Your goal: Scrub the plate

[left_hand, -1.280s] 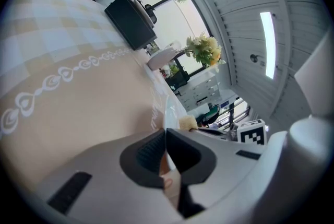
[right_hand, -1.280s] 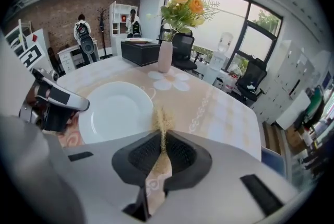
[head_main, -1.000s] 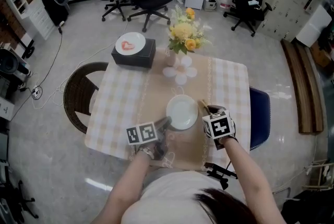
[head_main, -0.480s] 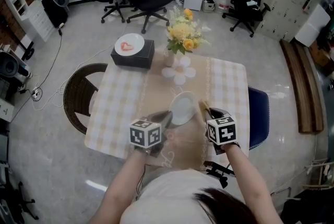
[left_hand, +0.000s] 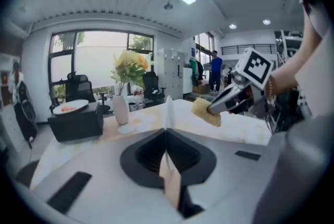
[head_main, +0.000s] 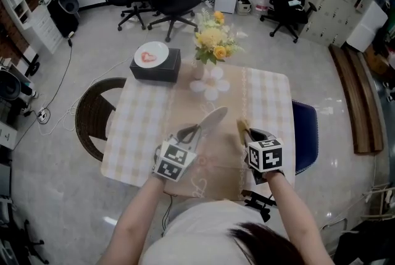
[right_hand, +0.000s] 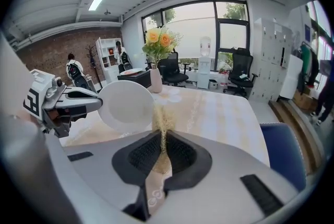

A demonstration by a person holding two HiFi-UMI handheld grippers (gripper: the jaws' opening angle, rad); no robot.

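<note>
My left gripper (head_main: 196, 129) is shut on the rim of a white plate (head_main: 212, 119), held up on edge above the table. In the left gripper view the plate (left_hand: 167, 113) shows as a thin edge between the jaws. My right gripper (head_main: 245, 132) is shut on a yellow sponge (head_main: 242, 127), a short way right of the plate. The right gripper view has the sponge (right_hand: 161, 119) pinched between the jaws, with the plate's round face (right_hand: 127, 104) just to its left. The sponge (left_hand: 205, 111) appears apart from the plate.
The checked table (head_main: 142, 128) with a tan runner holds a flower vase (head_main: 199, 68), a flower-shaped coaster (head_main: 209, 85) and a black box (head_main: 155, 65) topped by a plate with something red on it. A wicker chair (head_main: 92, 118) stands at left, a blue chair (head_main: 304, 131) at right.
The plate has been lifted off the table and tipped from flat to on edge by my left gripper. My right gripper with the sponge has stayed nearly in place.
</note>
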